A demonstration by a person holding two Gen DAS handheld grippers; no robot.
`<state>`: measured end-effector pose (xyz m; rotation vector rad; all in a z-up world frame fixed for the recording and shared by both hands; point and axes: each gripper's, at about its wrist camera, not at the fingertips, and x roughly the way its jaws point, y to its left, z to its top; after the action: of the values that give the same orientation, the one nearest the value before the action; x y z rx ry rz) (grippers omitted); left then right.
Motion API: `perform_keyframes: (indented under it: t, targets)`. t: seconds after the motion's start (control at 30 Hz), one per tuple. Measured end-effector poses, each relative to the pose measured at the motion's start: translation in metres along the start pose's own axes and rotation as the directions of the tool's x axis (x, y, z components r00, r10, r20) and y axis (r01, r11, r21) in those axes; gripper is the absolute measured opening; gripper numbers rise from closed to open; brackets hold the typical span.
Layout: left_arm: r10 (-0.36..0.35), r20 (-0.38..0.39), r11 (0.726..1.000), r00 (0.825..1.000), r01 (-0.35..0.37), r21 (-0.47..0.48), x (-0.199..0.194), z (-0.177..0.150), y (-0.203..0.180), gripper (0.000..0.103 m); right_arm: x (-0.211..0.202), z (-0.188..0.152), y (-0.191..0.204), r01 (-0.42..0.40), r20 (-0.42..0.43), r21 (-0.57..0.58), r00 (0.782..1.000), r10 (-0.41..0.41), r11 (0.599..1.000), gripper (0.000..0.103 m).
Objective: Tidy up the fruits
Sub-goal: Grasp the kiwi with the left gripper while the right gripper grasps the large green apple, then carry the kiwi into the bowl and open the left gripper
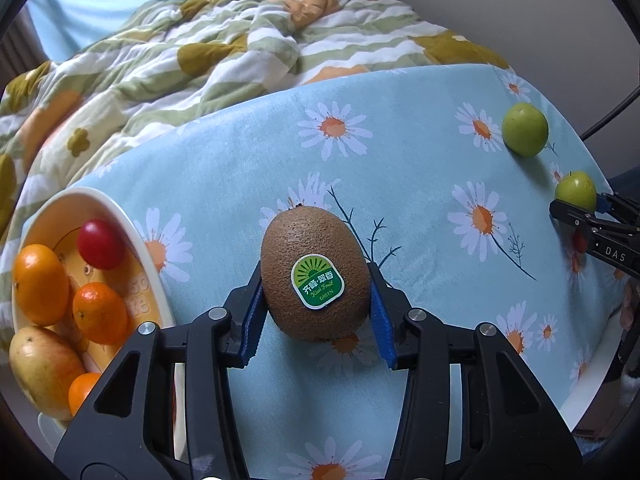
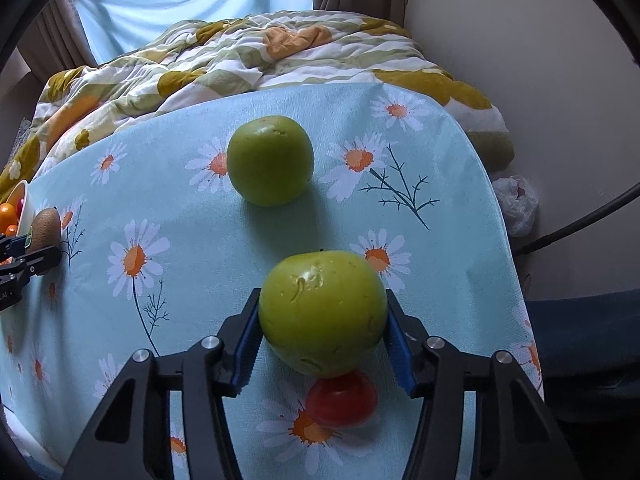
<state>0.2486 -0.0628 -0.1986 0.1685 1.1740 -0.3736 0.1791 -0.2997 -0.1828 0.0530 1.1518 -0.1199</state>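
Gripping a kiwi [image 1: 316, 276] by both sides, the left gripper [image 1: 316, 312] was clamped shut over the daisy tablecloth [image 1: 420, 184]; a lift clearing the rim of the fruit bowl [image 1: 132, 220] just beside seemed wise. From the right wrist, the right gripper [image 2: 322, 320] was squeezing the nearer green apple [image 2: 322, 312], a red tomato [image 2: 342, 400] beneath, the table edge close on the right.

Daisy-print blue tablecloth [image 1: 400, 152], rumpled green-and-mustard quilt [image 1: 192, 60] behind it, crumpled plastic bag [image 2: 516, 204] by the wall
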Motion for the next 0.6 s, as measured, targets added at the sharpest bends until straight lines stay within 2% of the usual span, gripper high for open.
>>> perform_keyframes:
  t: [0.27,0.6]
  targets:
    - [0.002,0.042,1.0,0.999,-0.001,-0.029,-0.019,-0.007,-0.004,0.051,-0.021,0.001,0.01,-0.039,0.046,-0.045,0.998,0.041,0.998,0.051]
    - [0.016,0.127,0.997,0.992,-0.006,-0.078,-0.069,-0.016,-0.011,0.051,-0.06,0.001,0.027,-0.099,0.088,-0.122,0.99,0.111,0.988,0.051]
